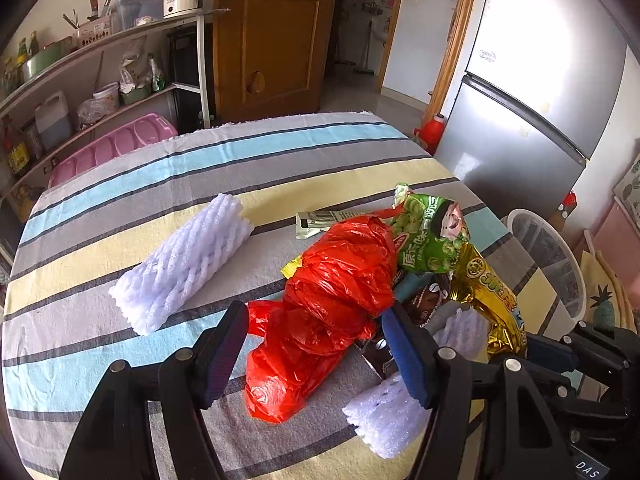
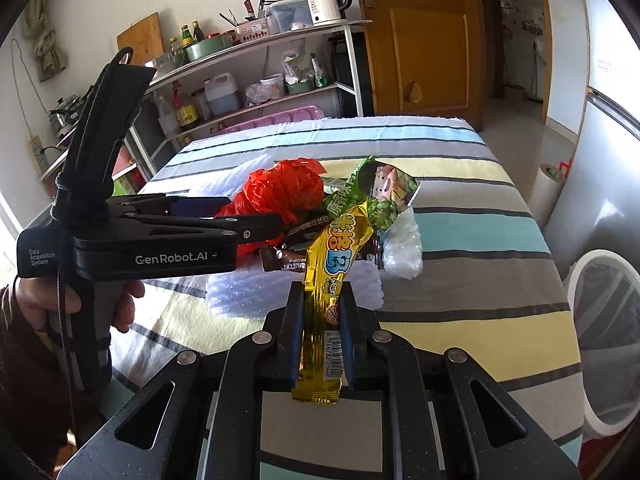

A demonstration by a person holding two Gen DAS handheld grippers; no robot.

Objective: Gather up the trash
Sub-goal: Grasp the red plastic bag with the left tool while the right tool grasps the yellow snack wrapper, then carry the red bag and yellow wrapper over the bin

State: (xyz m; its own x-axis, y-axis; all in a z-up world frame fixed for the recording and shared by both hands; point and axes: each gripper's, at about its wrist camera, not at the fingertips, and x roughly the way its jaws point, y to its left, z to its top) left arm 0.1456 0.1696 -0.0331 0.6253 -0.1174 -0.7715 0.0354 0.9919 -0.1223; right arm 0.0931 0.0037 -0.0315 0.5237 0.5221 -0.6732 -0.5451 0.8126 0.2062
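Note:
A pile of trash lies on the striped table (image 1: 200, 168): a crumpled red plastic bag (image 1: 328, 304), a green snack packet (image 1: 432, 236), a gold wrapper (image 1: 492, 292), a brown wrapper (image 1: 424, 304) and white foam nets (image 1: 184, 264). My left gripper (image 1: 312, 348) is open, its jaws on either side of the red bag (image 2: 280, 192). My right gripper (image 2: 322, 328) is shut on the gold wrapper (image 2: 324, 280), which stands up between its pads. The left gripper's body (image 2: 160, 240) shows in the right wrist view.
A white mesh bin (image 1: 548, 256) stands on the floor by the table's right edge, also in the right wrist view (image 2: 608, 340). A silver fridge (image 1: 540, 92) is at the right, shelves (image 1: 80, 92) with kitchenware at the left, a wooden door (image 1: 272, 36) behind.

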